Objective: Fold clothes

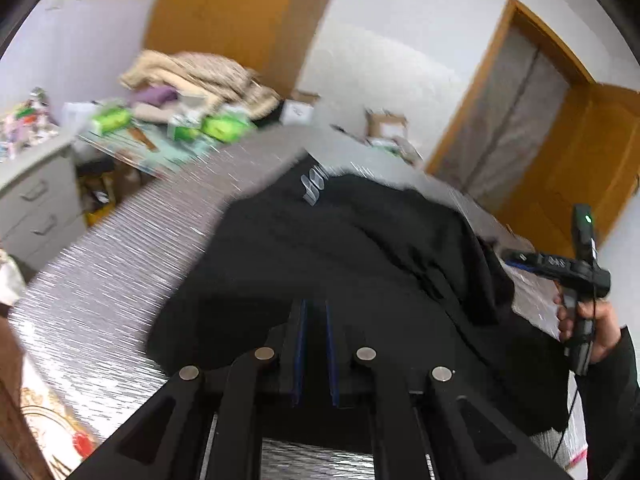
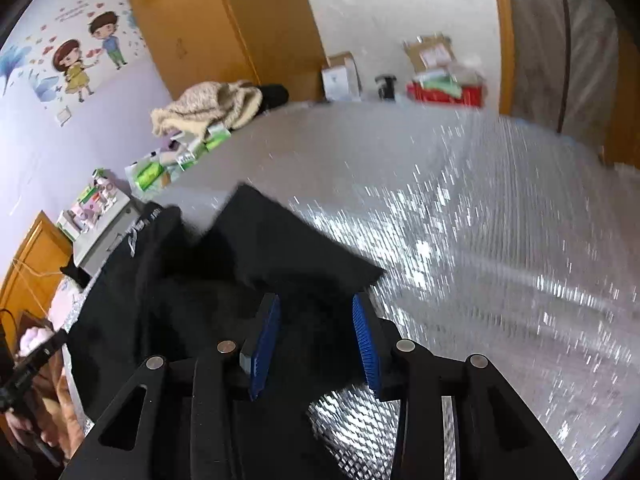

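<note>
— Where is the black shirt (image 1: 360,264)?
— In the middle of the frame, bunched up on the shiny silver mat (image 1: 120,264).
— Are the grippers holding it?
— The left gripper (image 1: 316,308) pinches its near edge. The right gripper (image 2: 316,316) hangs wide apart, holding nothing (shirt right underneath).
— Which step?
— Mid-fold, I think. Next, grab a loose edge.

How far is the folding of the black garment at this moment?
Early to middle stage. Done: the black garment lies on the silver table cover, and one part seems turned over itself. In hand: the left gripper is nearly closed, apparently pinching the cloth; the right gripper is open above a corner. Left: the garment is still bunched and uneven, not a neat stack.
</note>
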Demonstrator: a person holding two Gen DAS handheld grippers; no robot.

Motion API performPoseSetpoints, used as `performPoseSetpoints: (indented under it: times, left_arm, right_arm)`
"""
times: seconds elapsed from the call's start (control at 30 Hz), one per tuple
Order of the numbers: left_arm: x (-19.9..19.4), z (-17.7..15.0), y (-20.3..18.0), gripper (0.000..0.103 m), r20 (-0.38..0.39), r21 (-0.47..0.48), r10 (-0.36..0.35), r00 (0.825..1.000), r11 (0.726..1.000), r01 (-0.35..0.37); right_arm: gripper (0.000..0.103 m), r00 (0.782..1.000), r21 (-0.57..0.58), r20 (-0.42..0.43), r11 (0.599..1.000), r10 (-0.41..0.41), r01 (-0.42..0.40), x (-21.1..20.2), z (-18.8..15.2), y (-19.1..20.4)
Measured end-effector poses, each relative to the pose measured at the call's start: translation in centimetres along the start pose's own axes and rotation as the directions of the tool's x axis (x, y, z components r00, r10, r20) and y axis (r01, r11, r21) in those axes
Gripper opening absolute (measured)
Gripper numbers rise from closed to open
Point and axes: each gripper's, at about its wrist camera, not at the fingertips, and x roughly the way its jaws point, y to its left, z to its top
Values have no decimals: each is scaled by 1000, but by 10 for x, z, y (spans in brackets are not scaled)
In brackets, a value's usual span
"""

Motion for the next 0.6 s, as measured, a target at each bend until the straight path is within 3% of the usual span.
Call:
performPoseSetpoints:
  times: [0.23,0.27,0.3,0.4,0.6]
  left_arm:
    - [36,-14,-18,8,-86,39,-25,996,999,28]
    - [39,-15,-19,8,-92,41,-20,996,999,24]
    - [41,-16,-18,8,-94,42,-16,995,999,20]
    - [42,-18,-18,8,-90,52,-11,996,999,16]
    - [43,-20,-18,8,-79,85,1,997,996,6]
  right_arm:
    - [39,993,47,-86,996,86,-82,31,-6,-5]
    - [33,992,31,-92,996,87,-84,33,-5,-1]
    - [8,993,21,-84,997,79,-78,33,-5,1]
    - [6,997,7,-38,998,61,-61,24,-5,4]
    - [5,991,45,132,999,-5,-1,-38,-13,-20]
